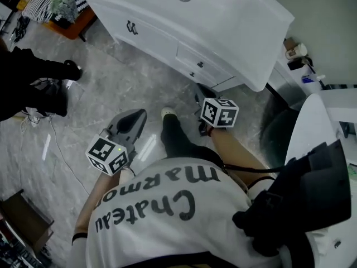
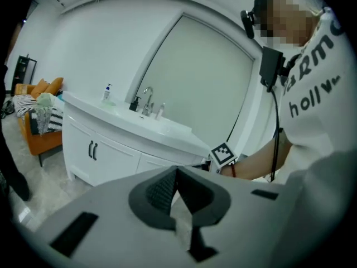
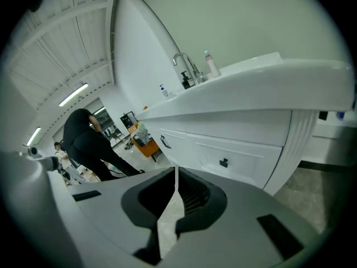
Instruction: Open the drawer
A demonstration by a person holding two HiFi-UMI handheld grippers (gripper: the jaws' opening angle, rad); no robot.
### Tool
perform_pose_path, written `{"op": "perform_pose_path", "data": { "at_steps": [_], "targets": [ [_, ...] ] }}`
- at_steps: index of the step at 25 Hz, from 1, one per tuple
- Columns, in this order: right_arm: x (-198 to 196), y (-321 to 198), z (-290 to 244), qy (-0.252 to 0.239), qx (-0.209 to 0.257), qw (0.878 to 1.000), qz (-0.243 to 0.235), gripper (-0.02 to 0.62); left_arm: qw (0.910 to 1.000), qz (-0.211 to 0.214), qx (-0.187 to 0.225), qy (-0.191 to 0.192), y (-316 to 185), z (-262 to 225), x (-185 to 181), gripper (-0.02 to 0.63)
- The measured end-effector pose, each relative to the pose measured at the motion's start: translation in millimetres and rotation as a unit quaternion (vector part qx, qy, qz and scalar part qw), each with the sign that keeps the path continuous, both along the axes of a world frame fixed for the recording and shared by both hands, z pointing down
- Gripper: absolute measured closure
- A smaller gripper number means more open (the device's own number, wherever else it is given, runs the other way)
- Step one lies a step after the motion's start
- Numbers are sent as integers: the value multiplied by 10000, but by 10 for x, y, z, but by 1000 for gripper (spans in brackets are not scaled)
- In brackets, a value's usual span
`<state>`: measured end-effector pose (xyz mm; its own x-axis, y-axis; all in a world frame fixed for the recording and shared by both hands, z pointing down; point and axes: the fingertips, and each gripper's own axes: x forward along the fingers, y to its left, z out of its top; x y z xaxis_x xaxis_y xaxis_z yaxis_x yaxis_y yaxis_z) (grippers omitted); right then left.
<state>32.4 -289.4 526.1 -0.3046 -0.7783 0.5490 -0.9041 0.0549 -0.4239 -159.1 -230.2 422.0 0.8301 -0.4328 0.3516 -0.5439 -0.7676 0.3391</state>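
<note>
The white vanity (image 1: 223, 15) has a shut drawer (image 1: 209, 60) with a small dark handle (image 1: 199, 64); the right gripper view shows that drawer (image 3: 245, 156) and handle (image 3: 223, 162) straight ahead. My right gripper (image 1: 199, 94) hangs in front of the drawer, apart from it, its jaws shut (image 3: 176, 170) on nothing. Lower left over the floor, my left gripper (image 1: 136, 115) points at the vanity. Its jaws meet at the tips (image 2: 177, 170) with nothing held. The right gripper's marker cube (image 2: 224, 154) shows in the left gripper view.
Left of the drawer are two cabinet doors with dark handles (image 1: 131, 28). A tap (image 2: 146, 100) and a soap bottle (image 2: 106, 92) stand on the vanity top. A person in black (image 1: 33, 82) stands at the left. An orange chair with clothes (image 1: 56, 7) is at far left. Another white counter (image 1: 312, 127) is to the right.
</note>
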Motion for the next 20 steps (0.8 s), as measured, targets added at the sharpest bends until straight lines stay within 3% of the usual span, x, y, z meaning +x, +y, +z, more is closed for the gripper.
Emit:
{"op": "perform_pose_path", "data": {
  "at_steps": [6,11,15,20],
  "targets": [
    [364,-439,554,285,-526,9963,623,583,9974,627,-142,-314,-563,369,309,598],
    [537,-637,942,377,-870,9901,1036,580,9964,619,-462,-343,-1004,800,414,598],
    [598,-797,1175,286,-1055,9843,1385,489,9958,565,-699,-186,-1196,836,429,598],
    [715,-826,1382,525,-1367,9705,1915,445,9886,1102,-975,-333,-1077,874,303,598]
  ]
}}
